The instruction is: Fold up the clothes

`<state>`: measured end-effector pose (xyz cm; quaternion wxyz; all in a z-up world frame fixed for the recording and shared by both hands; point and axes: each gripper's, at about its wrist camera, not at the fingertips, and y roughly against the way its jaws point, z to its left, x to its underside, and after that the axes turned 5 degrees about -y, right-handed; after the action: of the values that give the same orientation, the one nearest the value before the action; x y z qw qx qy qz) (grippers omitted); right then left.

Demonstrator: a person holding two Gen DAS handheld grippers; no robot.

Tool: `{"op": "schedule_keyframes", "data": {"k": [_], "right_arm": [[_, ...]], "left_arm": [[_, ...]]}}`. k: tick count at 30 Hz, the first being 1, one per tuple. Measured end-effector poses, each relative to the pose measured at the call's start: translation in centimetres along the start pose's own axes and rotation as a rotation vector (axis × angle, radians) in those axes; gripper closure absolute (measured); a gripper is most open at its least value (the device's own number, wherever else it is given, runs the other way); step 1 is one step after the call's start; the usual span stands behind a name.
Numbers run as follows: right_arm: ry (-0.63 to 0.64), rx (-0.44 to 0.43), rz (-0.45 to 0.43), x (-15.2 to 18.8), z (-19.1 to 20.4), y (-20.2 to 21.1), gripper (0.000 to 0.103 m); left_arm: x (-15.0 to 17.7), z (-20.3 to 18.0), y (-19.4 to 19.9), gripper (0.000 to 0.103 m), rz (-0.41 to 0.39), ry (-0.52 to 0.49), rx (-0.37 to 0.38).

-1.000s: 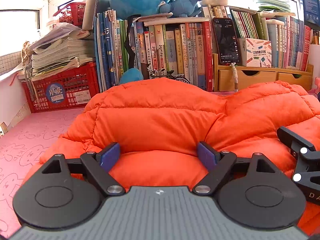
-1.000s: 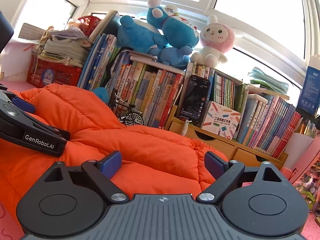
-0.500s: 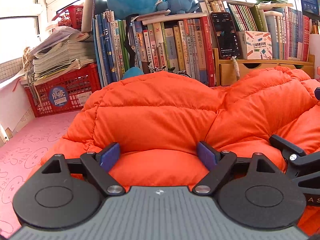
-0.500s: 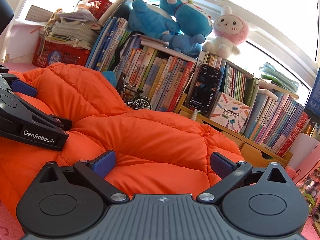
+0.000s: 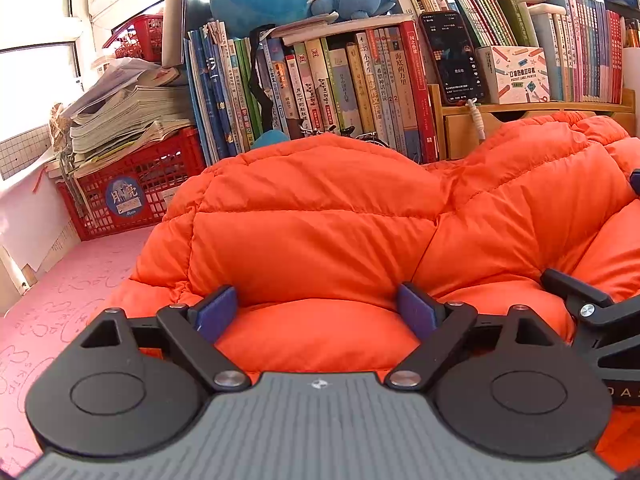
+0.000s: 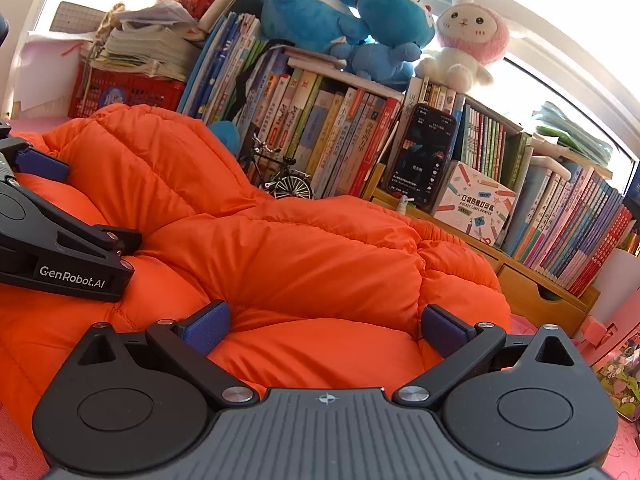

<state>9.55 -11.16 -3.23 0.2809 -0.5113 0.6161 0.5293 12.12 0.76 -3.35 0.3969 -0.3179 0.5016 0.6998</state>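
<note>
Where the pink patterned desk (image 5: 60, 300) carries the work, one orange quilted puffer jacket (image 5: 320, 216) lies bunched in soft stitched panels in front of a row of upright books (image 5: 340, 88). Two tools are present. The left tool (image 5: 316, 312) has its blue pads set wide, a padded bulge of jacket between them. The right tool (image 6: 326, 326) has just been opening and now stands at its widest, fabric swelling between its pads too; whether either pair presses the fabric cannot be told. Only the right view shows one small model bicycle (image 6: 280, 176) and one pink-and-white plush rabbit (image 6: 468, 36); the left view shows the red lattice crate (image 5: 132, 196) more fully.
</note>
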Motion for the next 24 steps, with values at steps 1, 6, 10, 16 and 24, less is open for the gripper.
{"op": "schedule_keyframes", "data": {"k": [1,6,10,16,24], "right_arm": [[-0.001,-0.001,0.002,0.0,0.0,0.0,0.0],[-0.012,-0.016,0.019,0.0,-0.2,-0.3,0.0],[-0.012,-0.024,0.026,0.1,-0.1,-0.4,0.0],[0.007,-0.018,0.035,0.1,0.1,-0.5,0.0],[0.025,0.027,0.048,0.4,-0.1,-0.4,0.0]], "left_arm": [[0.0,0.0,0.0,0.013,0.0,-0.001,-0.001],[0.2,0.0,0.0,0.009,-0.013,-0.07,-0.022],[0.8,-1.0,0.4,0.009,-0.065,-0.216,-0.077],[1.6,-2.1,0.5,0.008,-0.142,-0.382,-0.165],[1.9,0.1,0.0,0.005,-0.123,-0.35,-0.178]]}}
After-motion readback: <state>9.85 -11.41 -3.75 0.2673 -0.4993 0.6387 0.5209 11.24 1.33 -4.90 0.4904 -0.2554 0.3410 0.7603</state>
